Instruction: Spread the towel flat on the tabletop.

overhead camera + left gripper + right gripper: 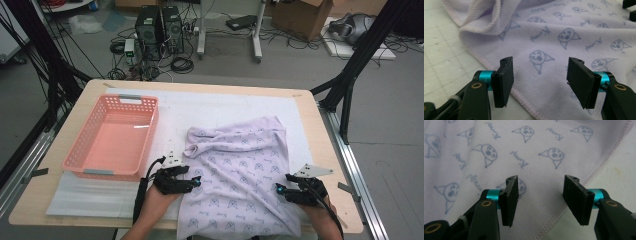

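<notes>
Both hand-held grippers, left and right, hang open at the towel's lower-frame side hems, apparently poised to pinch them.

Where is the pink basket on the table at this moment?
In the high view the pink basket stands on the table's left half, just left of the lilac towel.

**Work surface and what rests on it**

We see a light wooden table with rounded corners. A white padded mat covers most of its top. On the mat, at the left, stands a pink perforated basket. Just beside it, at centre-right, lies a lilac printed towel, rumpled at its far-left corner and overhanging the near table edge.
</notes>
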`<state>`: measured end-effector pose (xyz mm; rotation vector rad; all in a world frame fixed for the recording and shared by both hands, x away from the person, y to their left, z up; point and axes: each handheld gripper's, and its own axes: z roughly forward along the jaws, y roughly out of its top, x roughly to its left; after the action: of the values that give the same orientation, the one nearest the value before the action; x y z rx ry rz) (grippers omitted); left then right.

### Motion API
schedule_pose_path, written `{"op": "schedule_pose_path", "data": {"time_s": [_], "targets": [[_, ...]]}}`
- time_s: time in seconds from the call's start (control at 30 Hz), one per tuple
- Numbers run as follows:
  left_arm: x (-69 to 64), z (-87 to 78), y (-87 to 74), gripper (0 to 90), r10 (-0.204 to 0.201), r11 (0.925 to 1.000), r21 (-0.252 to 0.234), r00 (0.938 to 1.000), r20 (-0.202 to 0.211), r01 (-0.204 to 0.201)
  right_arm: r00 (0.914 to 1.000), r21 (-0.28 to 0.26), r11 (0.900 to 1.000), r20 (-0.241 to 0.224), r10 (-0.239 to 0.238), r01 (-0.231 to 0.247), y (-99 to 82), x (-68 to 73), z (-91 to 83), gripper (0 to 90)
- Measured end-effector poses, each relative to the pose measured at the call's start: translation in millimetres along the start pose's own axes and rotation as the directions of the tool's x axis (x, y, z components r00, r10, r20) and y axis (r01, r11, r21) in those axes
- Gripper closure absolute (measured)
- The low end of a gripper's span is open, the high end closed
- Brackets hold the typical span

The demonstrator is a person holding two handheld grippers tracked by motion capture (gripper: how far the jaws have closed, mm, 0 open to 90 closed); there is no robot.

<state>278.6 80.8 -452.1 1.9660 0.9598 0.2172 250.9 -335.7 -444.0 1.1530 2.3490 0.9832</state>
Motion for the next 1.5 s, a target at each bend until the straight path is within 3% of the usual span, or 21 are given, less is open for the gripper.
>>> {"op": "schedule_pose_path", "data": {"time_s": [0.07,0.1,0.13,0.17,0.2,0.23,0.27,0.43,0.53,0.63,0.7,0.73,0.87,0.9,1.03,1.13,1.27,1.37,1.5], "targets": [[-5.1,2.7,0.7,41.7,0.038,0.9992,0.01,0.9991,-0.017,-0.038,0.9999,-0.004,0.9999,-0.006,0.015,-0.015,0.9,-1.9,1.0,55.1],[-8.9,3.4,0.7,48.2,0.075,0.997,0.021,0.9956,-0.056,-0.074,0.9998,-0.006,0.9998,-0.004,0.019,-0.019,1.5,-2.6,1.4,64.0],[-10.8,3.7,1.1,63.1,0.103,0.9945,0.027,0.991,-0.086,-0.101,0.9998,-0.001,0.9998,-0.005,0.018,-0.018,3.3,-4.1,1.8,78.9],[-10.1,4.0,2.7,72.5,0.11,0.9936,0.035,0.9899,-0.089,-0.108,0.9998,0.003,0.9998,-0.01,0.02,-0.02,4.9,-5.2,2.8,83.4],[-8.0,4.4,4.5,85.6,0.09,0.9953,0.042,0.9929,-0.078,-0.087,0.9995,0.01,0.9996,-0.014,0.028,-0.027,7.3,-6.7,4.4,85.4],[-4.4,6.3,8.3,87.3,0.064,0.9969,0.05,0.9955,-0.07,-0.061,0.9994,0.009,0.9995,-0.015,0.031,-0.03,9.1,-8.0,5.9,85.8],[-2.5,7.0,10.3,87.7,0.063,0.9968,0.053,0.9949,-0.078,-0.059,0.9988,0.002,0.9989,-0.009,0.047,-0.047,12.1,-10.6,9.5,86.3],[18.0,15.1,20.6,87.9,-0.031,0.9995,0.007,0.99,-0.137,0.032,0.9941,-0.052,0.9937,0.04,0.101,-0.099,21.5,-20.6,24.6,86.6],[26.0,18.9,26.2,87.9,-0.047,0.9989,-0.011,0.9828,-0.179,0.046,0.9883,-0.085,0.9883,0.074,0.133,-0.127,27.5,-27.0,35.1,86.6],[37.7,19.8,26.5,88.0,-0.101,0.9944,-0.051,0.9726,-0.21,0.092,0.9797,-0.129,0.9802,0.114,0.165,-0.15,32.0,-35.8,40.2,86.7],[40.5,20.5,26.1,87.9,-0.125,0.9913,-0.066,0.9697,-0.21,0.114,0.9716,-0.149,0.9732,0.133,0.196,-0.176,34.4,-42.4,41.1,86.8],[39.7,20.6,26.4,88.0,-0.118,0.992,-0.068,0.9694,-0.215,0.106,0.9694,-0.155,0.9717,0.142,0.201,-0.178,35.6,-45.2,41.4,86.8],[39.2,19.3,25.7,87.5,-0.118,0.9917,-0.075,0.9709,-0.209,0.104,0.9619,-0.176,0.9683,0.177,0.208,-0.177,41.0,-48.4,43.5,86.8],[38.8,18.1,25.2,86.5,-0.109,0.9926,-0.074,0.9736,-0.201,0.095,0.9627,-0.169,0.9697,0.176,0.206,-0.176,41.3,-48.1,44.8,86.6],[32.5,9.5,18.2,60.2,-0.104,0.9928,-0.075,0.9836,-0.147,0.093,0.9611,-0.169,0.9655,0.16,0.225,-0.198,39.5,-44.0,39.1,73.7],[25.2,1.1,8.6,51.6,-0.077,0.9962,-0.051,0.989,-0.126,0.071,0.9646,-0.184,0.9635,0.142,0.222,-0.195,34.6,-40.5,26.8,62.8],[19.8,-10.1,-1.7,48.2,-0.09,0.9951,-0.047,0.9921,-0.087,0.086,0.9671,-0.187,0.9596,0.104,0.232,-0.21,20.9,-34.7,7.0,56.7],[15.3,-15.3,-7.5,47.4,-0.091,0.995,-0.049,0.9938,-0.064,0.087,0.9716,-0.171,0.9626,0.073,0.225,-0.21,8.3,-28.0,-5.0,54.5],[8.0,-20.9,-14.1,47.2,-0.092,0.9949,-0.047,0.9945,-0.051,0.089,0.9752,-0.152,0.9686,0.072,0.209,-0.197,-9.5,-15.0,-20.3,52.4]]}}
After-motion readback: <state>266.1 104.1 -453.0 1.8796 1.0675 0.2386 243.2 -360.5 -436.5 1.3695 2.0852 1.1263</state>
